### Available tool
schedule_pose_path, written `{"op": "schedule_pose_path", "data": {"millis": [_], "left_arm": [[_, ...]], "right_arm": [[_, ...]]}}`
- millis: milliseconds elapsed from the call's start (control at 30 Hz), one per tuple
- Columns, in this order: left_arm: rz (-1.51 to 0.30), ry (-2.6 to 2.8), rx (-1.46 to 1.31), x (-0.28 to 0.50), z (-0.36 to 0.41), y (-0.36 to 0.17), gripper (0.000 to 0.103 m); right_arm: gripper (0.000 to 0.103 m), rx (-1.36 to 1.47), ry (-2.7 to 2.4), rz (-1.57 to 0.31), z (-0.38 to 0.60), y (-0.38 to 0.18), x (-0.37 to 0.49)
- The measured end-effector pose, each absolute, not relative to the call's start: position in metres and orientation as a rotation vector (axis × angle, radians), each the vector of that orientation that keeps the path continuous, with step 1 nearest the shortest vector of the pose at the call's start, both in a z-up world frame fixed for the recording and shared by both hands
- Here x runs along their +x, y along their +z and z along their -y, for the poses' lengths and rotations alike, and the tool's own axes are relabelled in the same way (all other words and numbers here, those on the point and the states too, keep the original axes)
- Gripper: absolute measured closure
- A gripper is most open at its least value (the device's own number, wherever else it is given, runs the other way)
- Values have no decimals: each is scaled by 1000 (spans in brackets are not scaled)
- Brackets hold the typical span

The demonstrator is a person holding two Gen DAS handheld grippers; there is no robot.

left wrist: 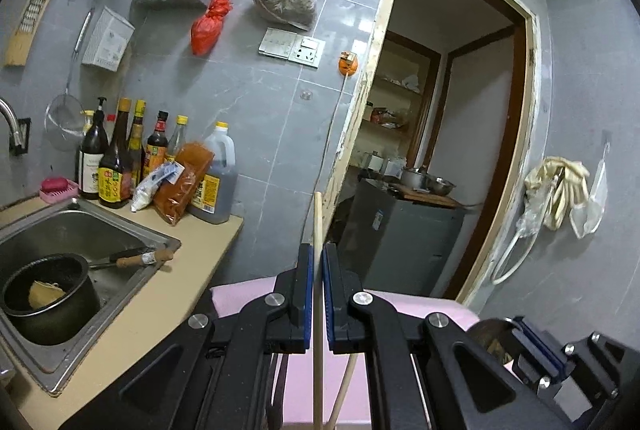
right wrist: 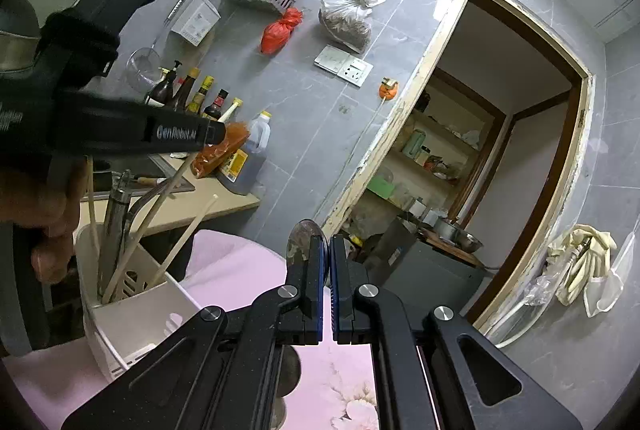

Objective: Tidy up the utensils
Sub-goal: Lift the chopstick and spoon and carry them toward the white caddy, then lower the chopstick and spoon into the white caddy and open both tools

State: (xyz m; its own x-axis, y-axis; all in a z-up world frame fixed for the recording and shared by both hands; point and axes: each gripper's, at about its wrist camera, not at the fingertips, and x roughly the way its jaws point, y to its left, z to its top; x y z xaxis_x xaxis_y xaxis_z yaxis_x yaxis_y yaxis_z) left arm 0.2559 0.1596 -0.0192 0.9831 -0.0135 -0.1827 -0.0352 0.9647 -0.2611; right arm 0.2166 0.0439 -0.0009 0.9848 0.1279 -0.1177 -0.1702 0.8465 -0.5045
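You had the left gripper (left wrist: 317, 258) with its jaws closed on an upright wooden chopstick (left wrist: 318, 218) above the pink cloth (left wrist: 240, 294), while your right gripper (right wrist: 329, 250) pinched a metal spoon (right wrist: 301, 236) beside the white utensil holder (right wrist: 132, 322).

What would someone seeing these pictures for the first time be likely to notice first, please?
Most likely the left gripper, low and central in its own view, jaws shut on a pale wooden chopstick that points up at the grey tiled wall. Next, the right gripper clamps a round metal spoon above the pink tablecloth. To its left stands a white slotted plastic utensil holder, already bristling with chopsticks.
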Motion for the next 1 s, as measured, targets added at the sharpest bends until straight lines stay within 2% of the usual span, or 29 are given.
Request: {"op": "schedule_pose_path", "data": {"millis": [600, 767, 833, 1000], "left_arm": [[-237, 12, -152, 230, -143, -33, 97], [-286, -26, -182, 228, -150, -31, 97], [-308, -50, -185, 228, -151, -30, 97], [-340, -85, -192, 224, -152, -29, 90]], "right_arm": [[100, -509, 211, -165, -39, -14, 212], [94, -474, 235, -201, -33, -13, 212], [87, -461, 242, -209, -32, -13, 211], [86, -427, 256, -230, -27, -13, 210]]}}
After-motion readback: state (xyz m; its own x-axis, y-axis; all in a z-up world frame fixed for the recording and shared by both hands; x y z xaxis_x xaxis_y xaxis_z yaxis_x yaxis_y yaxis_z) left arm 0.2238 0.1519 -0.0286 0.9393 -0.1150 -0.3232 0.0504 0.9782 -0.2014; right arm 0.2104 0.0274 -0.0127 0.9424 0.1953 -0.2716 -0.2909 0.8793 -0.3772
